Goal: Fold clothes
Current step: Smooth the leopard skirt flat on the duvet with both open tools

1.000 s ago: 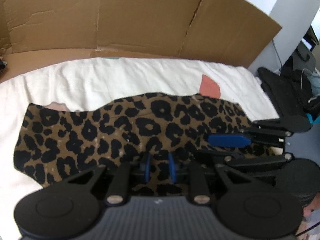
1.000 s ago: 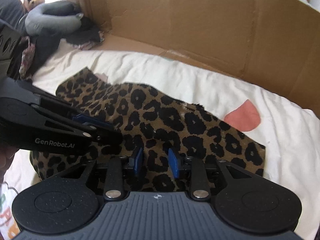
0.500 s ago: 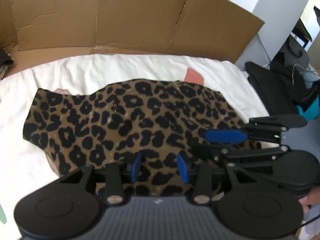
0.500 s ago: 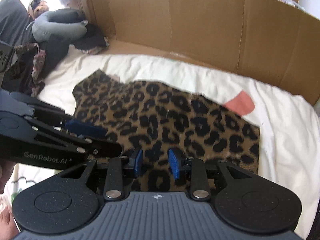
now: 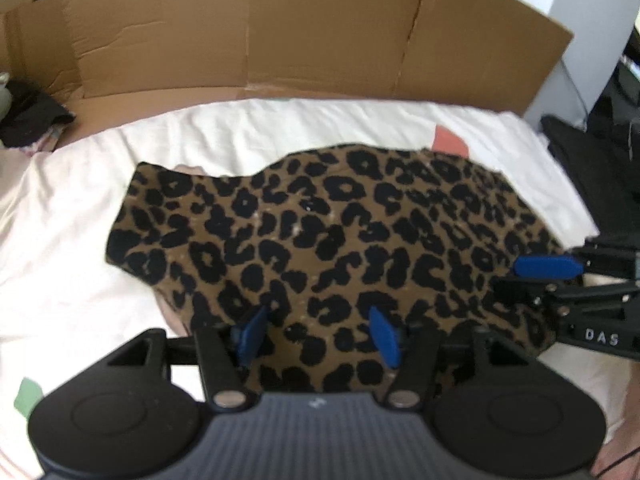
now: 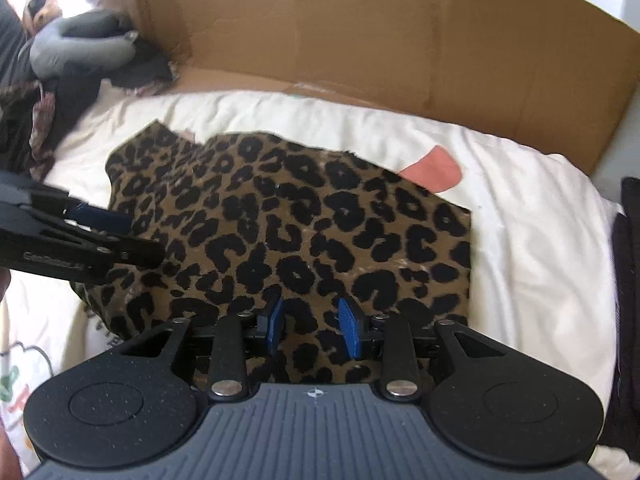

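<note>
A leopard-print garment (image 5: 340, 232) (image 6: 300, 232) lies spread flat on white bedding (image 5: 80, 220). My left gripper (image 5: 318, 334) hovers over the garment's near edge. Its jaws are opening, the blue pads stand wide apart, and only flat fabric shows below the gap. My right gripper (image 6: 312, 324) hangs over the near edge further right, blue pads a moderate gap apart, pinching nothing. Each gripper shows in the other's view: the right gripper (image 5: 528, 278) at the garment's right end, the left gripper (image 6: 128, 236) at its left end.
A brown cardboard wall (image 5: 280, 28) (image 6: 400, 40) stands behind the bedding. A pink patch (image 6: 432, 170) peeks out beyond the garment's far edge. A grey neck pillow (image 6: 80, 44) and dark clothes (image 6: 24, 120) lie at the far left, dark items (image 5: 600, 160) at the right.
The left gripper's pads have spread from nearly together to wide apart. Both grippers have drawn back from the garment, so more of it and the bedding shows. The right pads keep their gap.
</note>
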Demonstrator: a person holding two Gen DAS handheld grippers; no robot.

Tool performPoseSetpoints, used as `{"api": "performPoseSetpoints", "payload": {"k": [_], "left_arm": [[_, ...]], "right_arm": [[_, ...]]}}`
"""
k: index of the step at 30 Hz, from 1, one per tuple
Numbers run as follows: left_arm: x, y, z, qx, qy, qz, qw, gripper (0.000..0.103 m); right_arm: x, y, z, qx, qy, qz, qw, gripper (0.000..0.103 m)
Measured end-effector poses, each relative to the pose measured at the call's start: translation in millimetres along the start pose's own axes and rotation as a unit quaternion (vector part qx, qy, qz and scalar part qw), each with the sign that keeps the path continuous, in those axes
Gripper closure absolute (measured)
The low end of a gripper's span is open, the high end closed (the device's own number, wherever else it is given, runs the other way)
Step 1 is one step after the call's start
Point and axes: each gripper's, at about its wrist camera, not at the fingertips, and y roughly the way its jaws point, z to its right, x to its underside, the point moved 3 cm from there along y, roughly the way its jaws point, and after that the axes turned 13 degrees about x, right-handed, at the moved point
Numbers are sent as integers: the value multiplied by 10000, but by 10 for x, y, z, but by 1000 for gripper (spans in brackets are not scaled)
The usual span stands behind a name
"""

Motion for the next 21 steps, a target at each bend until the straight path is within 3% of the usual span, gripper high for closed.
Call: {"api": "performPoseSetpoints", "payload": {"k": [9,12,13,14,21], "left_arm": [[122,-165,337,447,46,134,9989,43],[220,-94,435,561,148,-13,9983,53],[247,-59,446,593,158,-66,9981,61],[273,-29,452,597,161,-96,9980,65],[384,229,422,426,484,-328,9974,65]], "right_arm": [[87,-266,-146,-250,121,194,9994,66],[153,-299,-228,-326,90,170,9993,66],[179,-294,-259,-344,56,138,9993,67],[206,-276,-289,-331,-4,99,9994,67],[343,-59,-344,-174,-247,-107,9995,67]]}}
